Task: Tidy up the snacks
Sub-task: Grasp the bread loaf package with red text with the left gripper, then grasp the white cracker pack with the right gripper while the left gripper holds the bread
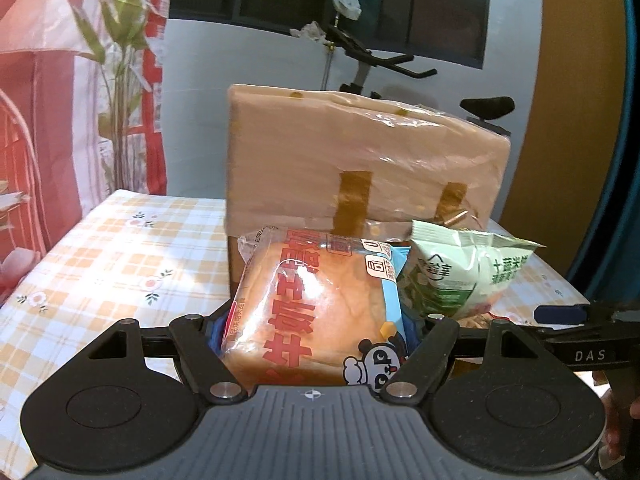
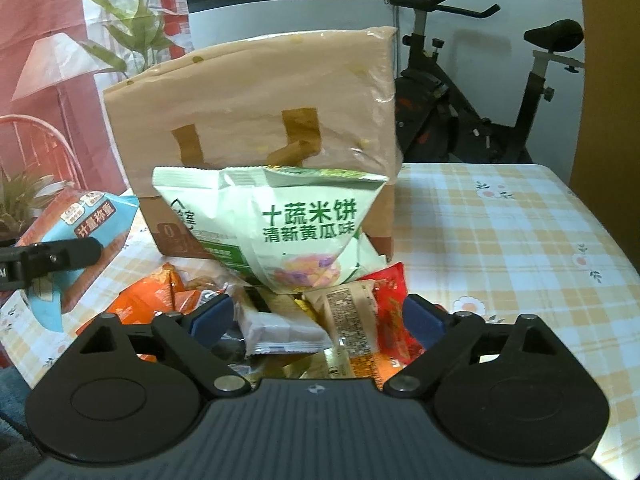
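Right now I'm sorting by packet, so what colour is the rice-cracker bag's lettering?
Green lettering on the pale green rice-cracker bag, clearest in the right wrist view.

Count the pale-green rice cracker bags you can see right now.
1. The pale-green rice cracker bag stands atop the loose snack pile, against the tan cardboard box, right of the held bread packet. Others may lie hidden underneath.
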### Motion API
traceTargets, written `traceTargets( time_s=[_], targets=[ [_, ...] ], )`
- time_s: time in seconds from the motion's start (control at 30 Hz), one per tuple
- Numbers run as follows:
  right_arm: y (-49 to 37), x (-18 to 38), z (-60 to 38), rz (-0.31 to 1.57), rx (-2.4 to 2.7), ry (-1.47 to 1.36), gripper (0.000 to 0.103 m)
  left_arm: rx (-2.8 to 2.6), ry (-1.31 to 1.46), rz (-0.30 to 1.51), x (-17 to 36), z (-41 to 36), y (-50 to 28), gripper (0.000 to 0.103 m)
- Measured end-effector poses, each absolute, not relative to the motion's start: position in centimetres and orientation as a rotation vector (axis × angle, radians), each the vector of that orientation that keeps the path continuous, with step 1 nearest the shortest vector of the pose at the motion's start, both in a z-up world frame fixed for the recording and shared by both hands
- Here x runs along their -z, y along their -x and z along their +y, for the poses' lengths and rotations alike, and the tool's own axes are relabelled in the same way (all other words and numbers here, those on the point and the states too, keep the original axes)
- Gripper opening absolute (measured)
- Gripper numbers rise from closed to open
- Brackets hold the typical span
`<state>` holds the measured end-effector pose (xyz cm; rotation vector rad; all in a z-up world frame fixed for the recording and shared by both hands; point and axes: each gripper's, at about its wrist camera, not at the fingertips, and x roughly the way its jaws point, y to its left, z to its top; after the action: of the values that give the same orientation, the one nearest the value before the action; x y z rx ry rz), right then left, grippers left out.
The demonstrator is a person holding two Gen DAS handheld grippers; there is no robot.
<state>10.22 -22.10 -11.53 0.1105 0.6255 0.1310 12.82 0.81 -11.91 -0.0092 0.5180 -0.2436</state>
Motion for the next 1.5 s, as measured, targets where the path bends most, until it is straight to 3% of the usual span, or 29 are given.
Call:
traceTargets(
  time_s=[0.77, 1.23, 1.5],
  targets=[
    [-11.4, 12.5, -21.4, 0.662, -0.233, -0.113, 0.056, 0.160, 0.079, 0.531, 12.6, 2.8, -13.1, 0.078],
    [-16.7, 15.0, -20.2, 0.814, -0.285, -0.156, 0.057, 0.162, 0.098, 0.551, 13.3, 3.0, -13.3, 0.078],
    [-17.4, 15.4, -19.5, 0.811, -0.280, -0.153, 0.058, 0.166, 0.092, 0.553, 13.3, 2.8, -13.2, 0.078]
  ],
)
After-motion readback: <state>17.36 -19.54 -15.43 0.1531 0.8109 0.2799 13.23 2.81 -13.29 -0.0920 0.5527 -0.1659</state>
